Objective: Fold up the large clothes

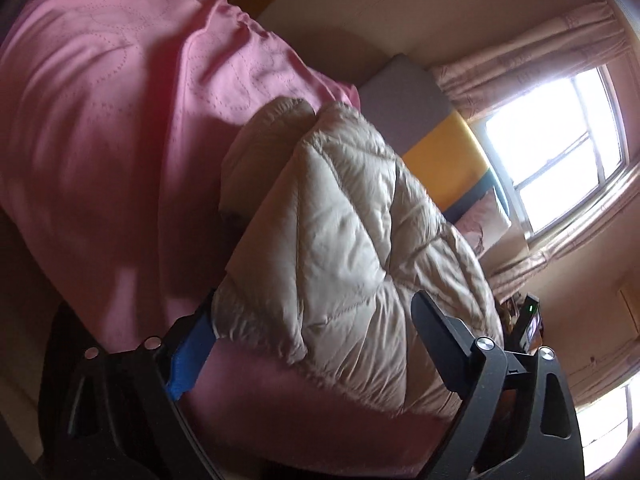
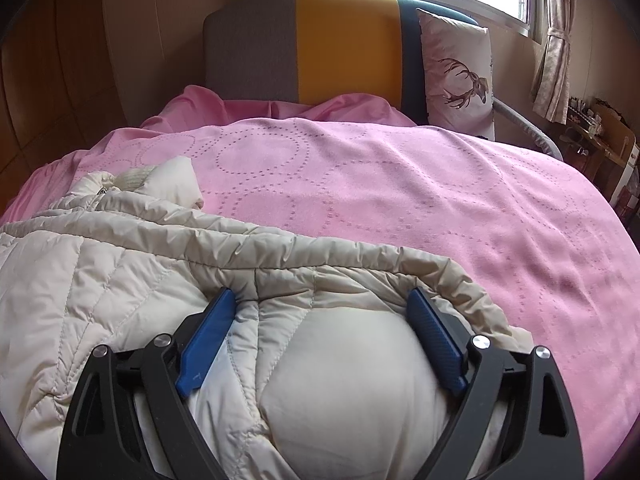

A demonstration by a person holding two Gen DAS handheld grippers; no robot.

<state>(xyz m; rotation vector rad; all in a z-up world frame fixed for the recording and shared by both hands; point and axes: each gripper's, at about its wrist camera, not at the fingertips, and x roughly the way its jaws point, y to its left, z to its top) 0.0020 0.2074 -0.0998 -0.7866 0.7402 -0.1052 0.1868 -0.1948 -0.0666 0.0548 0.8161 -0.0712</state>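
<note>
A: What are we folding?

B: A cream quilted puffer jacket (image 2: 120,272), lying on the pink blanket (image 2: 400,200) at the near edge of the bed, toward its left corner in the right wrist view. Its collar and zip point toward the headboard (image 2: 300,48).

A: How will it behave?

B: I'd judge it light, soft and springy. The padding will puff back after each fold, and the shell looks slick, so a shallow pinch could slide off.

A: Where to grab?

B: At the stitched hem or a seam line, where the fabric is thinner and flatter than the padded panels.

A: And the tools?

B: The right gripper (image 2: 324,296) stands wide, its blue pads either side of a bulging padded panel; they seem to touch the fabric, but I can't tell if they really squeeze it. The left gripper (image 1: 316,308) is also wide, jacket (image 1: 340,220) bunched between its fingers, no firm pinch visible.

A: Anything nearby?

B: A deer pillow (image 2: 456,72) against the headboard, well apart.
</note>
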